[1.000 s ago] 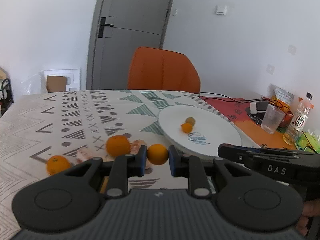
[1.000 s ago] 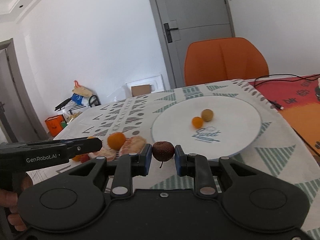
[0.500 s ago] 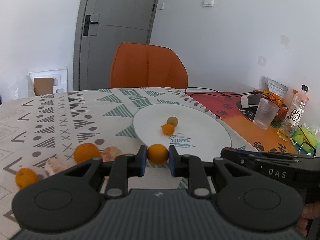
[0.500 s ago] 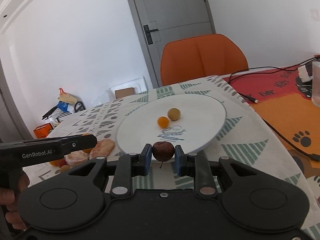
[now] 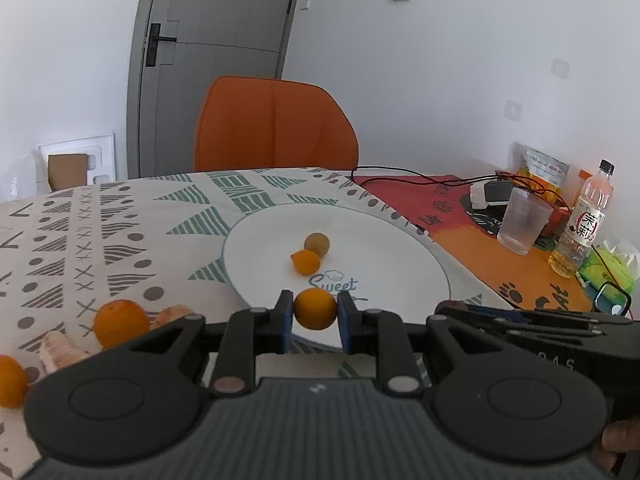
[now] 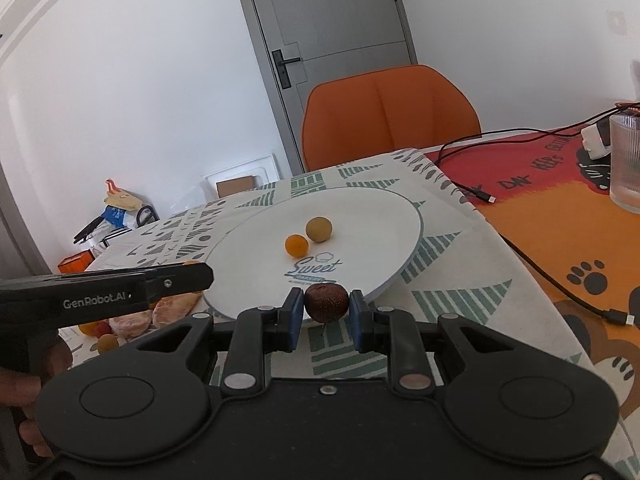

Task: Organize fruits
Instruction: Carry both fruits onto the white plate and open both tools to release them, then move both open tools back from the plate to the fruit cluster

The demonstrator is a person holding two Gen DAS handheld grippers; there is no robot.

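Two small fruits sit on our round white plate (image 5: pixel 400 248); our jaws clamp a small round orange fruit (image 5: pixel 315 308) and a wrinkled brown fruit (image 6: pixel 326 302), others waiting at eight o'clock.

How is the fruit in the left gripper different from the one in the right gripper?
The orange fruit in the left gripper is bright and smooth; the brown fruit in the right gripper is dark, dull and rough. The brown fruit shows a thin stem below; the orange fruit shows none. Both are small, round and pinched near the white plate.

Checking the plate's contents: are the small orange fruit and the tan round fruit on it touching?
Cannot tell. In the right wrist view, the orange fruit and tan fruit show a sliver of plate; the left wrist view overlaps them.
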